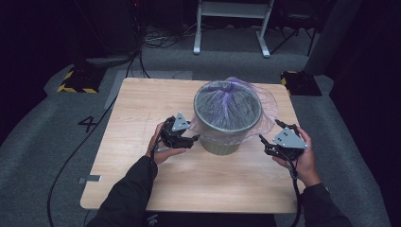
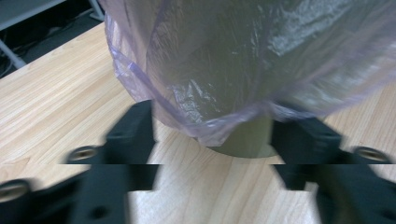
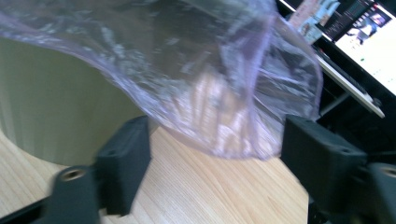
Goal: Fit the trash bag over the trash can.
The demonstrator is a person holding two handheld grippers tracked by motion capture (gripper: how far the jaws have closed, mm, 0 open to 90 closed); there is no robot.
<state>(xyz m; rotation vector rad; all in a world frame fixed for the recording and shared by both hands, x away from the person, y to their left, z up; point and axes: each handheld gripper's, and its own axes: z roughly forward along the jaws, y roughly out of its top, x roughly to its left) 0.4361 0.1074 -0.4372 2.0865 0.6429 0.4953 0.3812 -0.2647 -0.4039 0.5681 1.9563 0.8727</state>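
Bin [image 1: 222, 142], purple bag [image 1: 265, 101] lining it, on table [image 1: 142, 109]

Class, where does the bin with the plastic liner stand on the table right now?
In the high view the bin stands on the far half of the table, right of centre, between the left gripper and the right gripper.

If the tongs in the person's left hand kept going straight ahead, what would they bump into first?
Probably the thin purple plastic bag hanging over the side of the round grey-green bin. In the left gripper view its lower hem hangs just ahead of the open left tongs, with the bin wall behind it; depth is hard to judge.
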